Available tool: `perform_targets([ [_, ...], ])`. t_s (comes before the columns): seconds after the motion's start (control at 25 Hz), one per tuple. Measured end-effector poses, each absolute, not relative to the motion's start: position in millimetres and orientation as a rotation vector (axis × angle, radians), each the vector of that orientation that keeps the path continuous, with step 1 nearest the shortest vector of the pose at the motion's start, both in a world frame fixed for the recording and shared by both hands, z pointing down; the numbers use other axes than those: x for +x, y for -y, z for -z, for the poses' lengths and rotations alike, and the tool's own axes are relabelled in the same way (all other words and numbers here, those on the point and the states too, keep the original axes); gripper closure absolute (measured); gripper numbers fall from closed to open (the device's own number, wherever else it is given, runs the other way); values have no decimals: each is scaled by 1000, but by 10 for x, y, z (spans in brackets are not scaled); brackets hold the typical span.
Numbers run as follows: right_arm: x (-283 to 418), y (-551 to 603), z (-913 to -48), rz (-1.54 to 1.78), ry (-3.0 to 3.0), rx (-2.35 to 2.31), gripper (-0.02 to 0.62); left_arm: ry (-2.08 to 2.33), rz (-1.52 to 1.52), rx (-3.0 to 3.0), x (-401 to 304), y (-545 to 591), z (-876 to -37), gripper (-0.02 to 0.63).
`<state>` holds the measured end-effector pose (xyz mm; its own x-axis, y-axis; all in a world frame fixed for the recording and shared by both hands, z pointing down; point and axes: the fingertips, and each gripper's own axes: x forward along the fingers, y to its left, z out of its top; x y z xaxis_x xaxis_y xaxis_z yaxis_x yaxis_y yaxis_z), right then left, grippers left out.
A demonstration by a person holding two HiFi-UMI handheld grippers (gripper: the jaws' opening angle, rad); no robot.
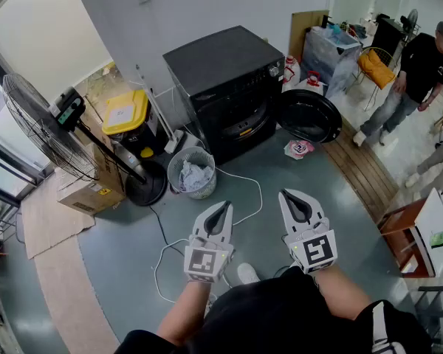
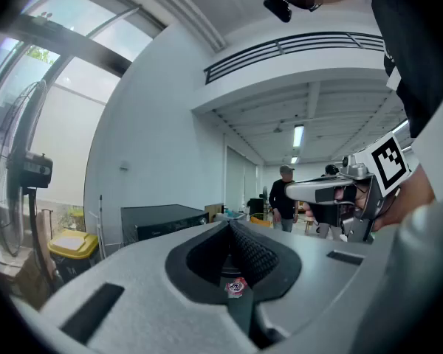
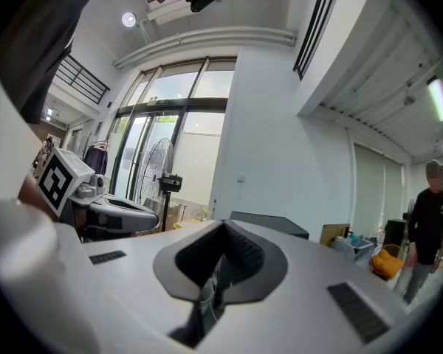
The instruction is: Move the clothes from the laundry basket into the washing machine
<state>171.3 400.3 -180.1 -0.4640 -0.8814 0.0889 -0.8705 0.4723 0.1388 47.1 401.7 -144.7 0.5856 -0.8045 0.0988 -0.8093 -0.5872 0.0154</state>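
Hovering over the floor, the white left gripper (image 1: 223,209) and white right gripper (image 1: 291,198) both have jaws together, empty; pale crumpled clothes (image 1: 194,175) lie in the round grey mesh laundry basket (image 1: 174,169) beside the open-doored black washing machine (image 1: 225,72).

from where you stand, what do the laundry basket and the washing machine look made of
Laundry basket: probably plastic, pale grey, matte; its wall shows a fine openwork pattern.
Washing machine: likely painted metal casing, black, slightly glossy; the flat top catches a soft sheen.
Its open door: dark, shiny rim, perhaps plastic with glass; too small to tell.
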Motion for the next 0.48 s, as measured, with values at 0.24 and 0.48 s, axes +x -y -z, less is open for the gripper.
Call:
perform_targets([
  [0.24, 1707, -3930, 1760, 106, 2564, 1545, 586, 1392, -124, 2744, 464, -3951, 1420, 600],
  [0.48, 1669, -3849, 1771, 113, 2571, 1548, 586, 1392, -124, 2744, 418, -3898, 1436, 600],
])
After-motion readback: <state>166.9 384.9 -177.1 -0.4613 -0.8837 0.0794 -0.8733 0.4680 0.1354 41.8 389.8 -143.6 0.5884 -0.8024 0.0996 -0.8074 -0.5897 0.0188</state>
